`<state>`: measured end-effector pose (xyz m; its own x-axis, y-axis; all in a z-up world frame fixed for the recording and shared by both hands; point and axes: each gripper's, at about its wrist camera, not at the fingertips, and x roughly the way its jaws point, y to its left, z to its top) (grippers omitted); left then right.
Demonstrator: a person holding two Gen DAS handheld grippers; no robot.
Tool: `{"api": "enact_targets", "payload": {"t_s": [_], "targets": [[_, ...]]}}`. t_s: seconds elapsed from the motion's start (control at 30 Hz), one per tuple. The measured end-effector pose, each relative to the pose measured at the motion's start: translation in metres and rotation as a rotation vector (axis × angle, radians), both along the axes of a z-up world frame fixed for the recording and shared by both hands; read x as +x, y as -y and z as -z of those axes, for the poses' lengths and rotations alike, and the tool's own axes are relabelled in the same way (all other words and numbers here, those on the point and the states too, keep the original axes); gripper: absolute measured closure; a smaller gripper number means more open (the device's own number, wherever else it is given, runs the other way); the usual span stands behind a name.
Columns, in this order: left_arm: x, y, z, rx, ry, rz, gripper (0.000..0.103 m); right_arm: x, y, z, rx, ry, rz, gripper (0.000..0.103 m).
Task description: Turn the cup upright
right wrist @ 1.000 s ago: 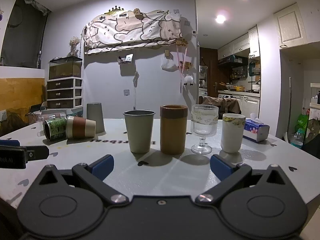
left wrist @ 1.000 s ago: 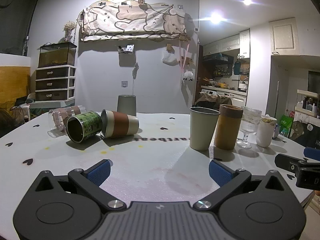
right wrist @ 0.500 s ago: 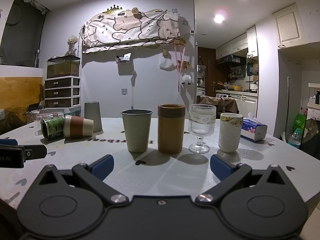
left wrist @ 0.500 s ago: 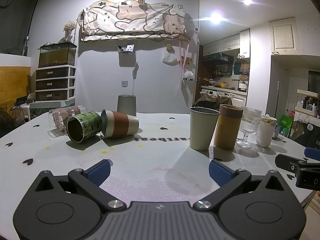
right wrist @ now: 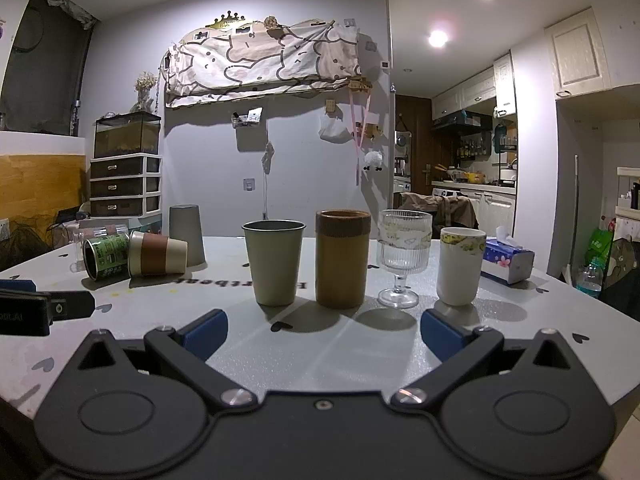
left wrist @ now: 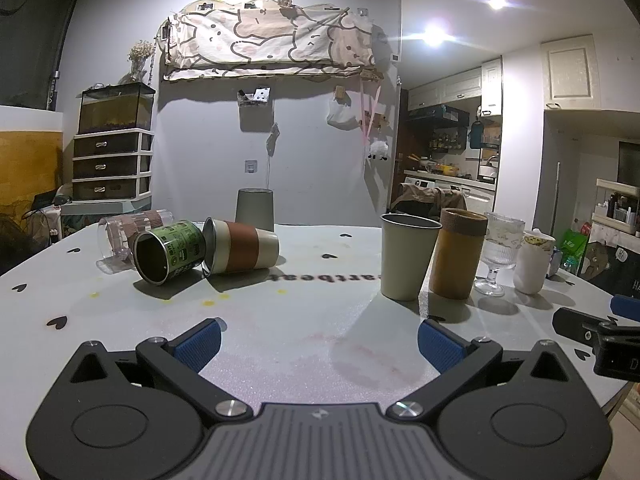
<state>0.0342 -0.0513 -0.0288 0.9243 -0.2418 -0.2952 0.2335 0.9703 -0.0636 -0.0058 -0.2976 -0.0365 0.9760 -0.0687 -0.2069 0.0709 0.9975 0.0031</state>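
Three cups lie on their sides on the white table (left wrist: 304, 312): a clear glass with a pink band (left wrist: 120, 236), a green tin cup (left wrist: 170, 250) and a cream cup with a brown sleeve (left wrist: 242, 250). A grey cup (left wrist: 255, 208) stands upside down behind them. They also show at the left in the right wrist view, where the green tin cup (right wrist: 105, 258) and the brown-sleeved cup (right wrist: 158, 254) lie together. My left gripper (left wrist: 318, 342) is open and empty, short of the fallen cups. My right gripper (right wrist: 324, 334) is open and empty, facing the upright row.
Upright in a row stand a beige cup (right wrist: 274, 262), a brown tumbler (right wrist: 342, 258), a ribbed stemmed glass (right wrist: 404, 256) and a white mug (right wrist: 460, 266). A tissue box (right wrist: 508, 258) lies at the far right. The right gripper's finger (left wrist: 592, 332) shows at the left wrist view's right edge.
The right gripper has drifted slightly; the cups in its view sit a little further left and lower. The left gripper and all cups have not moved.
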Motion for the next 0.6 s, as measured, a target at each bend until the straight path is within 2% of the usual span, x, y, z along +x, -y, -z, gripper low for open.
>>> {"api": "enact_targets", "payload": {"t_s": [0.6], "targets": [[0.0000,0.0003,-0.0003,0.002,0.001,0.000,0.000,-0.0007,0.0000,-0.0018,0.000,0.004,-0.002,0.000]]}}
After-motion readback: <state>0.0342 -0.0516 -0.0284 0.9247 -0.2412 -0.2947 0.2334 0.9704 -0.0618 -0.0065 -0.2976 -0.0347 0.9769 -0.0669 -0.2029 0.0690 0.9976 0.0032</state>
